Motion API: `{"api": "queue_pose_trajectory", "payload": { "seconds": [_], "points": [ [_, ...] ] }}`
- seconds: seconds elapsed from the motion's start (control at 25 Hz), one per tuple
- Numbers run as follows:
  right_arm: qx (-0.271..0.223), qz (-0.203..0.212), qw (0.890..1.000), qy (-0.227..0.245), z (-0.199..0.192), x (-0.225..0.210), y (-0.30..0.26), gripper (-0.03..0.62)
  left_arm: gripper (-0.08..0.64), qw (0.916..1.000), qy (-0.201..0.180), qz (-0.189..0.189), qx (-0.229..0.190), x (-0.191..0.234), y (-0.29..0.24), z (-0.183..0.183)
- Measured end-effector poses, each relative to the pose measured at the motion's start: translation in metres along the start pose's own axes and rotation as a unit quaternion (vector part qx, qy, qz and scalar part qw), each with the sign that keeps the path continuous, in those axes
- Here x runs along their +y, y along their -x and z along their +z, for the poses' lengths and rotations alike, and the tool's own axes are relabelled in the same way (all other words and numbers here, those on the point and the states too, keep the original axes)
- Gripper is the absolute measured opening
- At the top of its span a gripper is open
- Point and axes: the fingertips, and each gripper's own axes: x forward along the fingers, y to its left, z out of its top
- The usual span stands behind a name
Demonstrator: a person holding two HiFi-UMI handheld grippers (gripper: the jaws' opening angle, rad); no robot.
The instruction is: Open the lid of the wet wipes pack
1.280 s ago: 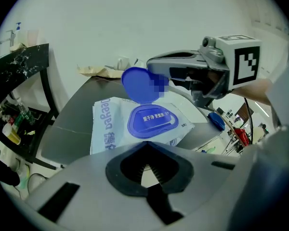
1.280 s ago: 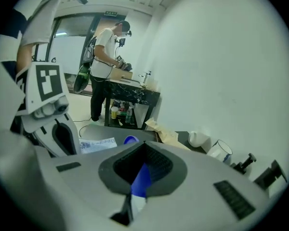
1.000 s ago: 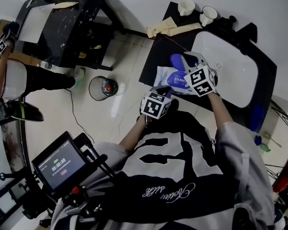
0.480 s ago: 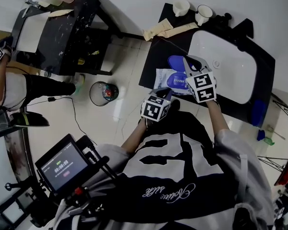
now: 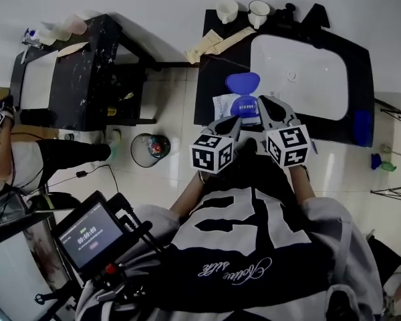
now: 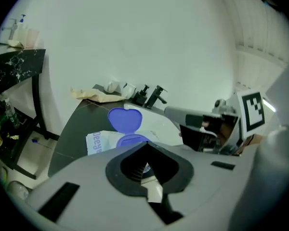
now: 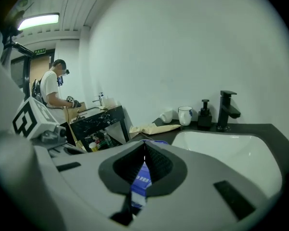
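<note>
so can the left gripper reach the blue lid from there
Probably yes: the left gripper points at the wet wipes pack from close by, its lid standing open, nothing between. The right gripper is alongside, not across the path.

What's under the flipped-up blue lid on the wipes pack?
Under the raised lid, a blue oval collar shows on the wet wipes pack. The opening inside it is covered by the left gripper, so no wipe can be confirmed.

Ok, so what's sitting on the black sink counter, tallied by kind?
Cups: 2
Wet wipes pack: 1
Soap dispenser: 1
Tap: 1
Beige cloth: 1
Blue object at the right end, kind unclear: 1
Total: 7
</note>
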Motion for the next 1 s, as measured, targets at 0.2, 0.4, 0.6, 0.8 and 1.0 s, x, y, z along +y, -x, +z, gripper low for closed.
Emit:
{"api": "queue_pose_trajectory", "payload": {
  "seconds": [0.2, 0.4, 0.6, 0.8, 1.0],
  "points": [
    [-0.011, -0.032, 0.999, -0.037, -0.018, 0.02, 0.025, -0.002, -0.002, 0.9981, 0.036, -0.04, -0.03, -0.013, 0.028, 0.013],
    [-0.004, -0.042, 0.998, -0.049, -0.026, 0.037, 0.045, -0.002, -0.002, 0.9964, 0.056, -0.058, -0.027, -0.023, 0.044, 0.011],
    [-0.014, -0.036, 0.998, -0.055, -0.031, 0.036, 0.06, -0.002, -0.002, 0.9965, 0.054, -0.058, -0.026, -0.039, 0.04, 0.002],
    [-0.031, -0.021, 0.999, -0.036, -0.016, 0.049, 0.094, -0.002, -0.002, 0.9954, 0.054, -0.054, -0.057, -0.068, 0.063, 0.004],
    [-0.029, 0.016, 0.999, -0.022, -0.027, 0.041, 0.136, -0.002, -0.002, 0.9899, 0.091, -0.024, -0.106, -0.101, 0.064, -0.003]
  ]
}}
